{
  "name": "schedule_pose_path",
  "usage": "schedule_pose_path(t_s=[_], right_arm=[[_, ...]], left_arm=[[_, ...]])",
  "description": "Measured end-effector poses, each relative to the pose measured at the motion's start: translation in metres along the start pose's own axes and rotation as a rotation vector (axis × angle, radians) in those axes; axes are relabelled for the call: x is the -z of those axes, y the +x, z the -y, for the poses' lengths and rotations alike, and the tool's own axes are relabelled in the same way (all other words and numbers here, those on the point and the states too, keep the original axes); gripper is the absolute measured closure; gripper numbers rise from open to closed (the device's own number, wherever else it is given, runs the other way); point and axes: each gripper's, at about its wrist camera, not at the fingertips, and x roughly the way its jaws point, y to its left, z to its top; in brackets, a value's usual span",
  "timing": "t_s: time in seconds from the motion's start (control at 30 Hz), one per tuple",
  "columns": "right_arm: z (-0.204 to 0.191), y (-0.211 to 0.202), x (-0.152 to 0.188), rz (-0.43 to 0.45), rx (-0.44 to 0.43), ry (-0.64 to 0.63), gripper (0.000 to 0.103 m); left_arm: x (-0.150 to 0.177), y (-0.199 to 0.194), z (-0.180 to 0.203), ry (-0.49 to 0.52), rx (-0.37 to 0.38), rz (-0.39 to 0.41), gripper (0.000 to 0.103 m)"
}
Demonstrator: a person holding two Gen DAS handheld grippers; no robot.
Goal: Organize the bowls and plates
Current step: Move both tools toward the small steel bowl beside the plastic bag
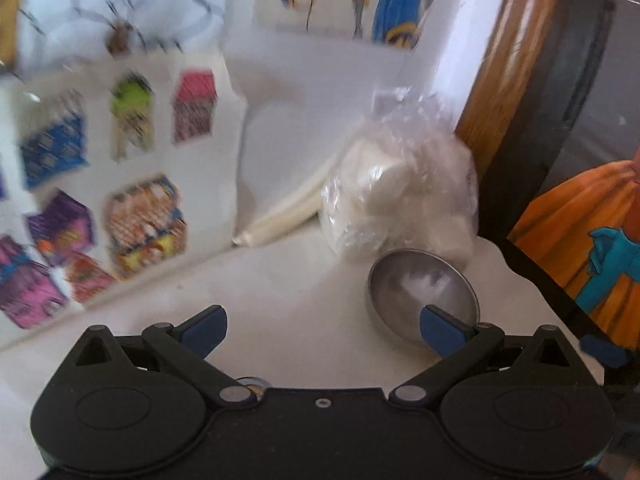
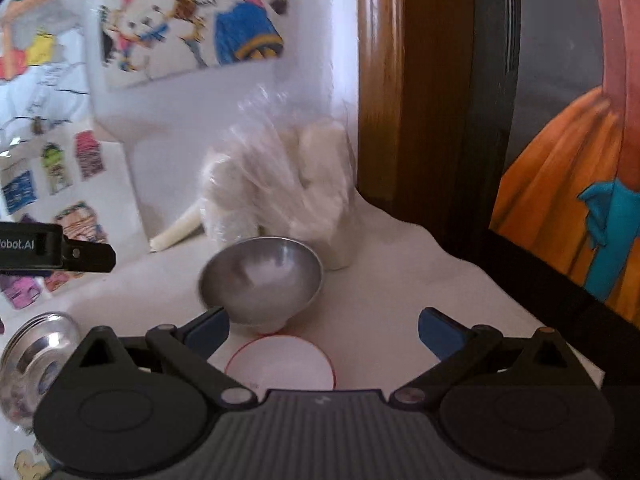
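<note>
A small steel bowl (image 1: 422,294) stands on the white table (image 1: 280,300), in front of a clear plastic bag of white lumps (image 1: 400,196). My left gripper (image 1: 324,328) is open; its right fingertip overlaps the bowl's near rim, with nothing between the fingers. In the right wrist view the same steel bowl (image 2: 262,278) sits tilted just beyond a white bowl with a red rim (image 2: 280,364). My right gripper (image 2: 324,328) is open above the white bowl, its left fingertip close to the steel bowl's base. The left gripper's black body (image 2: 56,250) shows at the left edge.
Sticker-covered white sheets (image 1: 100,184) lean at the left and back. A wooden post (image 2: 380,80) and a dark-framed painting with an orange dress (image 2: 580,180) bound the right side. A glass jar with a metal lid (image 2: 36,356) stands at near left. A pale stick (image 1: 280,216) lies beside the bag.
</note>
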Motion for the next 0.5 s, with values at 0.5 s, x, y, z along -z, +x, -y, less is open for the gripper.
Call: schedule_pose_path(t_s=[0.5], right_arm=[[0.004,0.113,-0.012,-0.129,0.075,0.077,0.036]], left_arm=[[-0.007,0.103,0.009,-0.094,0.118,-0.107,0.011]])
